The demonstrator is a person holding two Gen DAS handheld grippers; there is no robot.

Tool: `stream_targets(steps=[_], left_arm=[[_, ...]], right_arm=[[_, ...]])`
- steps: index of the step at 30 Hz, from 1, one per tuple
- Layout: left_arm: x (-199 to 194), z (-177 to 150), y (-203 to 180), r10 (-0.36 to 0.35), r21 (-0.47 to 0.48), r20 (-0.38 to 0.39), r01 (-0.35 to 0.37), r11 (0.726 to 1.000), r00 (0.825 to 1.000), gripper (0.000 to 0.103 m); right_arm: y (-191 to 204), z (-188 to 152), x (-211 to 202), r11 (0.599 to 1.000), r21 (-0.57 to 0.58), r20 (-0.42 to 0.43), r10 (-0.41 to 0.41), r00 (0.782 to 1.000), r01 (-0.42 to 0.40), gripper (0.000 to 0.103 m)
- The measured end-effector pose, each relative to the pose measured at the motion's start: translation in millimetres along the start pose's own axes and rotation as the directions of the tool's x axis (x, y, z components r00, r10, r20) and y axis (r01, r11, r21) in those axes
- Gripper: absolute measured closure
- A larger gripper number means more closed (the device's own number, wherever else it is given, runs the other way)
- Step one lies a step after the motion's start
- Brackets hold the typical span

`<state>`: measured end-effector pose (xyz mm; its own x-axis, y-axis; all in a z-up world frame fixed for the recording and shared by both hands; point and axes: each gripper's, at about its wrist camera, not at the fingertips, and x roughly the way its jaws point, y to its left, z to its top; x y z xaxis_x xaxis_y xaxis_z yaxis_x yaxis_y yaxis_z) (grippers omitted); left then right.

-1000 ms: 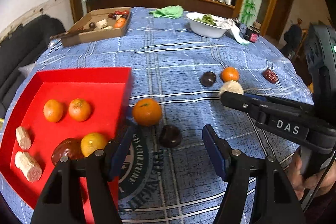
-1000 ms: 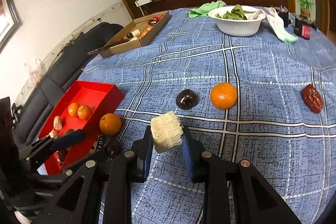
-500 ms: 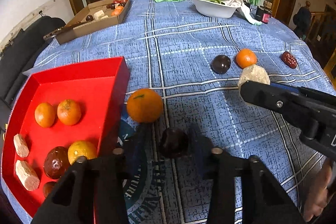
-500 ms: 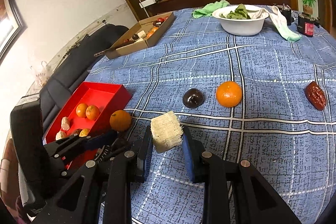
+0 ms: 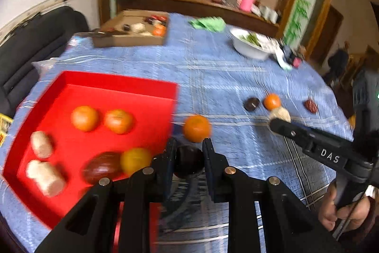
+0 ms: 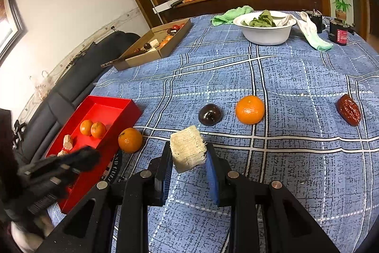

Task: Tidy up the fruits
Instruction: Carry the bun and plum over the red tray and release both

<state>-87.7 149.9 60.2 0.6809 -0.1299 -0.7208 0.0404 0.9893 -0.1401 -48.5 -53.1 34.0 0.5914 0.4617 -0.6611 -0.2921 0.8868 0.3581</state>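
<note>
1. The red tray (image 5: 113,87) already held several fruits.
2. The left claw (image 5: 188,161) was clamped on a dark fruit (image 5: 189,164) beside the tray.
3. The right claw (image 6: 188,158) gripped a pale chunk (image 6: 188,151).
4. Four more pieces waited right of the tray, one orange (image 6: 130,140) touching it.

Blue plaid tablecloth (image 6: 296,77), woven cloth, matt. Red tray (image 6: 111,108) smooth, slight sheen. Oranges (image 6: 250,109) dimpled peel, semi-glossy. Dark round fruit (image 6: 210,114) glossy, smooth. Pale block (image 6: 188,151) rough, fibrous, matt. Red date (image 6: 349,109) wrinkled, shiny. Cardboard box (image 6: 151,51) near the table's far left edge, matt paper. White bowl (image 6: 265,36) smooth, glossy. Green towel (image 6: 225,16) fluffy cloth.
</note>
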Motion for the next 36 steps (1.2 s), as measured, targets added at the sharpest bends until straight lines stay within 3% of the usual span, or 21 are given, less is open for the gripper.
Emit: stream_targets(steps=[6,11,18,27,29,31,33,36], left_arm=[[-25.1,4.5,64.2,0.072,-0.127,0.056,-0.064,0.990,0.996,0.081],[-23.8,-3.2,102.7,0.091,-0.209,0.043,-0.080,0.975,0.995,0.081],[-18.5,-14.1,112.6,0.112,-0.190,0.014,-0.107,0.976,0.994,0.080],[-16.2,-16.9,126.0,0.082,-0.226,0.012,-0.077,0.971,0.997,0.079],[-17.7,-16.7,127.2,0.076,-0.233,0.017,-0.070,0.970,0.997,0.077],[-19.7,-16.1,127.6,0.073,-0.238,0.025,-0.065,0.969,0.997,0.060],[-22.7,-15.8,127.7,0.075,-0.242,0.039,-0.063,0.968,0.996,0.052],[-25.1,-14.8,126.0,0.072,-0.241,0.043,-0.059,0.969,0.996,0.050]], right_arm=[[23.0,2.8,-7.0,0.999,-0.018,-0.001,0.030,1.000,-0.030,0.074],[74.7,8.8,0.0,0.991,-0.099,-0.040,0.092,0.995,-0.095,0.074],[138.2,15.0,43.2,0.972,-0.201,-0.114,0.096,0.989,-0.118,0.074],[163.9,19.4,86.6,0.966,-0.249,-0.163,0.035,0.986,-0.076,0.074],[166.2,18.7,91.6,0.963,-0.262,-0.165,0.024,0.986,-0.067,0.073],[167.9,18.8,94.4,0.960,-0.274,-0.161,0.014,0.987,-0.059,0.073],[169.6,18.9,95.8,0.959,-0.280,-0.149,0.010,0.989,-0.051,0.072],[170.3,19.2,96.8,0.958,-0.284,-0.136,0.004,0.991,-0.042,0.064]])
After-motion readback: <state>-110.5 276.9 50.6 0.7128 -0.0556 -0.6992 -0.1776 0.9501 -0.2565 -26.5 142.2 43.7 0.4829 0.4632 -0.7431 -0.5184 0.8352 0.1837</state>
